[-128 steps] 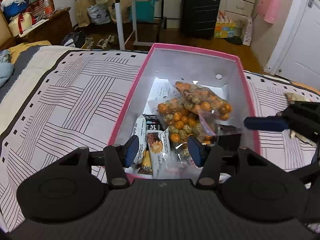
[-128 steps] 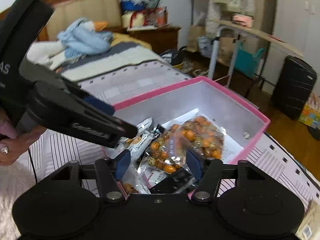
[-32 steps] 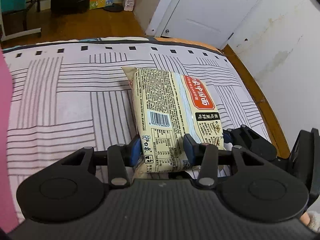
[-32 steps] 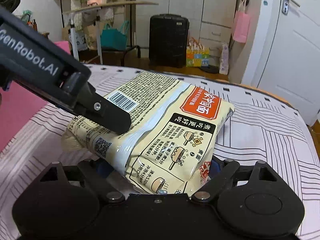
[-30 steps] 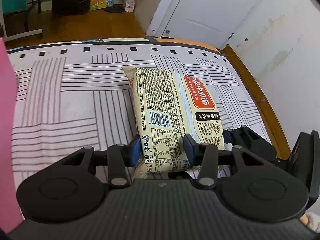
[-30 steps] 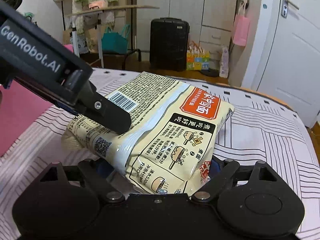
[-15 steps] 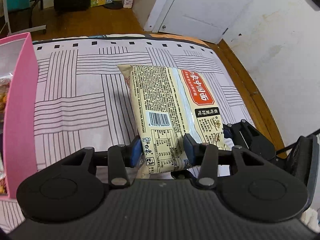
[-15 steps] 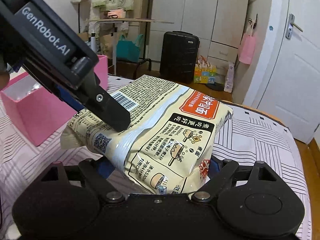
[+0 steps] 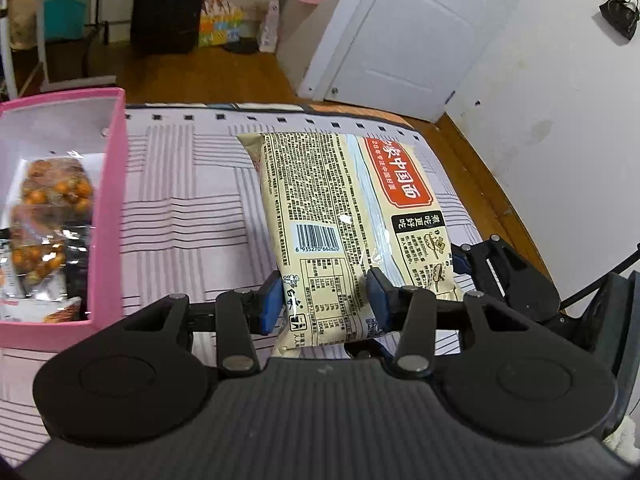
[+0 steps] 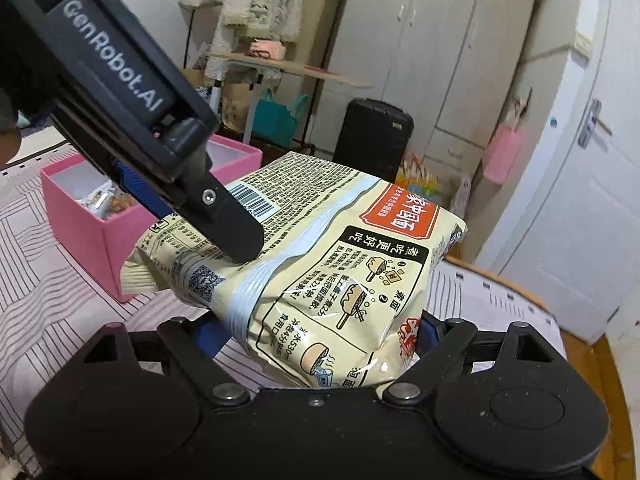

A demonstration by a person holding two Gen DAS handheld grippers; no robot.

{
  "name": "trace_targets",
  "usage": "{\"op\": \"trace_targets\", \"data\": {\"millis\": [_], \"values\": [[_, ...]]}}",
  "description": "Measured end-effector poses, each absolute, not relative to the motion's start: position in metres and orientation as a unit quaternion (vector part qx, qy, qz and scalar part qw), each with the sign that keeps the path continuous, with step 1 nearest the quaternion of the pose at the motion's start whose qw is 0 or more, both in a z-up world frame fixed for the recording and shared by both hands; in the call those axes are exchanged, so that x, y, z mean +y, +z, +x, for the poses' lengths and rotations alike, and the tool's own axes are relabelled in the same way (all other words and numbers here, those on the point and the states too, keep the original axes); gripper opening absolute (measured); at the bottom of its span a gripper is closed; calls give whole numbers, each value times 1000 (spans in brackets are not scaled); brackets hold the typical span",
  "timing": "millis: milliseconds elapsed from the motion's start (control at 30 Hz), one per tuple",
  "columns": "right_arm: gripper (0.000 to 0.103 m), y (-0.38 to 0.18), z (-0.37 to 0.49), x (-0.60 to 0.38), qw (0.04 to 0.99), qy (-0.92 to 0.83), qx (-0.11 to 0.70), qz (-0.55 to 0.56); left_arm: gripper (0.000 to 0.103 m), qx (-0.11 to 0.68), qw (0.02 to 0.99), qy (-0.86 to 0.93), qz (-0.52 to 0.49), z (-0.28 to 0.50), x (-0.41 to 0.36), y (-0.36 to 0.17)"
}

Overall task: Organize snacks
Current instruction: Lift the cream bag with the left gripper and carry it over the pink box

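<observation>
Left wrist view: our left gripper (image 9: 323, 300) and right gripper (image 9: 460, 258) both clamped the noodle packet (image 9: 348, 216), its long axis running toward the frame's top.

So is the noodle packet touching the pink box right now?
Apart. In the left wrist view, striped bedspread shows between the noodle packet and the pink box; both grippers hold the packet.

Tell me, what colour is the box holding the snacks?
Pink outside, pale inside; the box shows best in the left wrist view.
</observation>
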State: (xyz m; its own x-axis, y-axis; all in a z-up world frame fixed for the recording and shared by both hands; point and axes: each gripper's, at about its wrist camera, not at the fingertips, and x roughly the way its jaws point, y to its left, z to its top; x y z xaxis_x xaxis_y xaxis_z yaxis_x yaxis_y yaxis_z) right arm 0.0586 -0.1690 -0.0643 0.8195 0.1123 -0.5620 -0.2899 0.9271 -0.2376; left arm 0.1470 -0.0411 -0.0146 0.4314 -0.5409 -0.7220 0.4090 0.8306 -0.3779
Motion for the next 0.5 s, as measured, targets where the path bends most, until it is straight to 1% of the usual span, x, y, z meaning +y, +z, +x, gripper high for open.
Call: {"op": "trace_targets", "data": {"millis": [233,500], "values": [[91,-36,68,-138,933,144,279,-178,43,434,860,-255,-82,132,-1,10],[91,-17,98,-90,920,213,268,-193,43,424,868,-227,-128,141,77,25]]}}
